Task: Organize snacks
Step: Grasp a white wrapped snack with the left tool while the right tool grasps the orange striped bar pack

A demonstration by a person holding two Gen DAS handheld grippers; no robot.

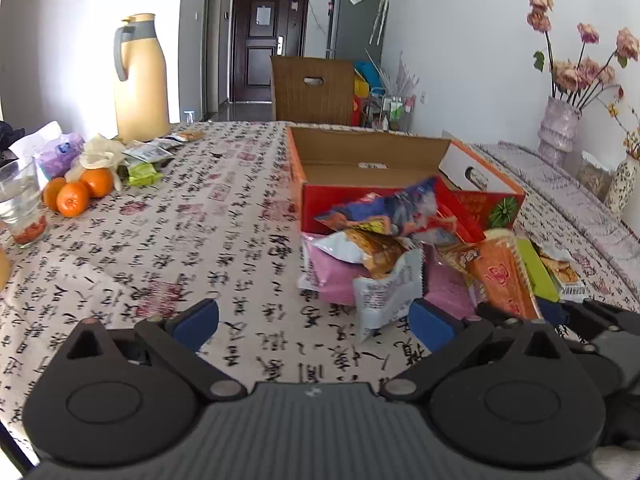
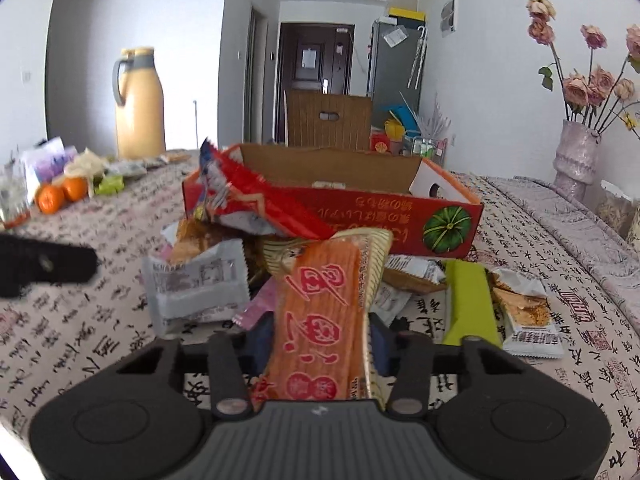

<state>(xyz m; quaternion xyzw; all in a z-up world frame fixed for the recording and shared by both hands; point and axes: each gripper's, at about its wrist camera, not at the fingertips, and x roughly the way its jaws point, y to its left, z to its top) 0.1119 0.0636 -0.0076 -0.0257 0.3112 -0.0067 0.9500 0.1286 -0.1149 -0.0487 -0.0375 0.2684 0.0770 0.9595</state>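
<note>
While the right gripper [image 2: 320, 336] clenched the orange packet [image 2: 320, 312] just before the box [image 2: 400, 216], the left gripper [image 1: 312, 320] hung released beside the snack pile [image 1: 380, 256]. Lifting the packet clear of the box's near wall before letting go seemed wise.

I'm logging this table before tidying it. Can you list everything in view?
Box: one, red outside, open, mid-table.
Orange pack: one, held in the right tongs.
Snack pile: several mixed packs, in front of the box.
Green pack: one, right of the pile.
Oranges: three, table's left.
Glass: one, clear, far left.
Flask: one, yellow, far left edge.
Vase: one, pinkish, with dried roses, right.
Chair: one, brown, behind the table.
Tablecloth: one, beige with black script.
Left tongs: open, empty.
Right tongs: shut on the orange pack.
</note>
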